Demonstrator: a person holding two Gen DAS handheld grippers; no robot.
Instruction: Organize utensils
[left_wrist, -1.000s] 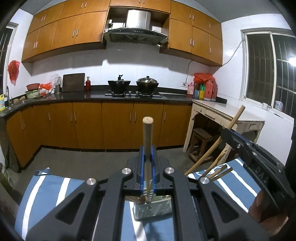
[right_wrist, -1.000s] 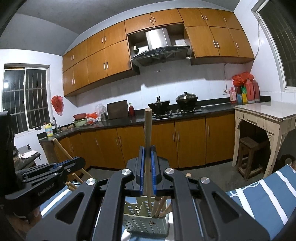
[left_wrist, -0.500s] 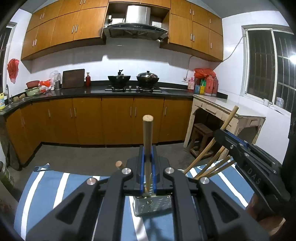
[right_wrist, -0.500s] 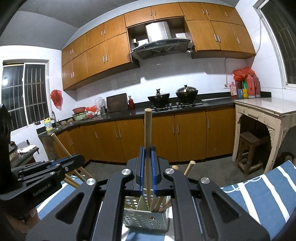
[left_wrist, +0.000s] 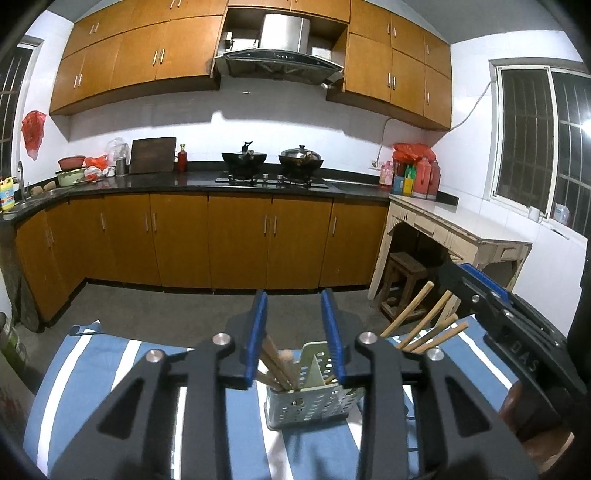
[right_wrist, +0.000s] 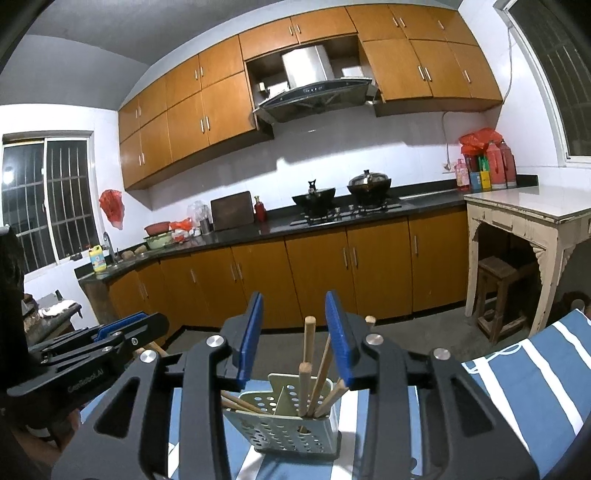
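A perforated grey utensil holder (right_wrist: 291, 424) stands upright on striped cloth, wooden chopsticks (right_wrist: 306, 373) leaning in both compartments.

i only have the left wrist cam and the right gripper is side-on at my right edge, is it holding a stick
Observer: No. In the right wrist view the right gripper has its jaws opening with nothing clamped in them. The wooden sticks stand free in the holder beyond it.

Operator: ok, my own finger hides the holder's right compartment, whats in there

Observer: To the right of the divider, several sticks stand close to upright, with their ends well above the rim.
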